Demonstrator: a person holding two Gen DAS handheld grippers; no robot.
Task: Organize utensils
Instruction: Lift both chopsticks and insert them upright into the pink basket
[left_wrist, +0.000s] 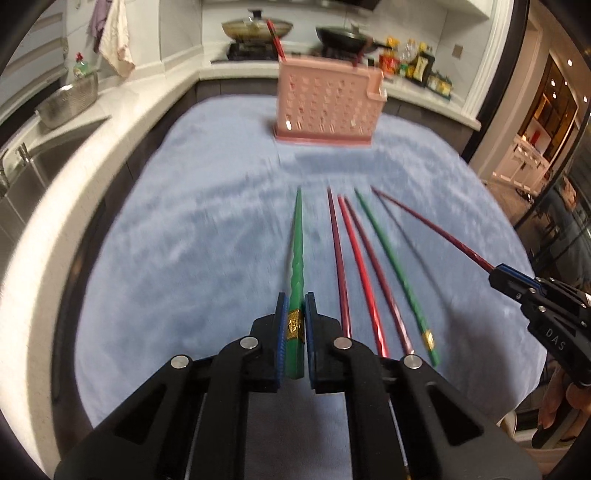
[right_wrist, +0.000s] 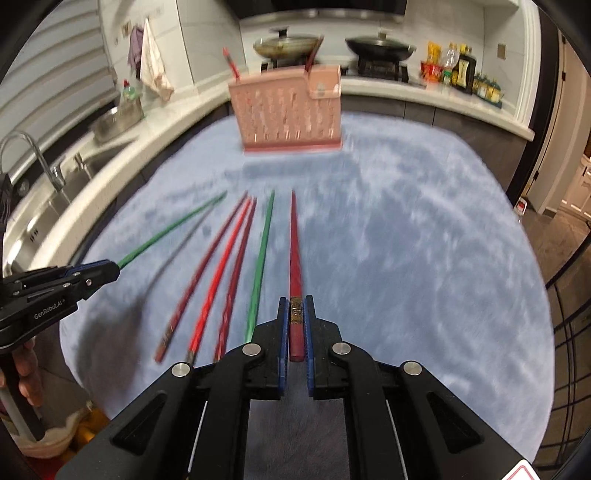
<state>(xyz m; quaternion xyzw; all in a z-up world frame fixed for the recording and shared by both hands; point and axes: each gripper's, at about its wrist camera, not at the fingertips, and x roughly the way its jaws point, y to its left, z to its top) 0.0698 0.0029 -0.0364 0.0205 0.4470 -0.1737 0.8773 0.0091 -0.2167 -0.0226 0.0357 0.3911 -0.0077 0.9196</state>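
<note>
Chopsticks lie side by side on a blue cloth (left_wrist: 184, 221), thin tips pointing far toward a pink perforated holder (left_wrist: 327, 105) that already has two red sticks standing in it. Four remain on the cloth: three red ones (left_wrist: 360, 266) and a green one (left_wrist: 397, 266). The left gripper (left_wrist: 295, 314) is clamped on a green chopstick (left_wrist: 297, 251) at its gold band; the right gripper (right_wrist: 295, 314) pinches a dark red chopstick (right_wrist: 294, 251) likewise. Behind the holder, a counter carries two pans (right_wrist: 380, 46) and bottles (right_wrist: 461, 70); a sink (right_wrist: 55, 177) sits far left.
</note>
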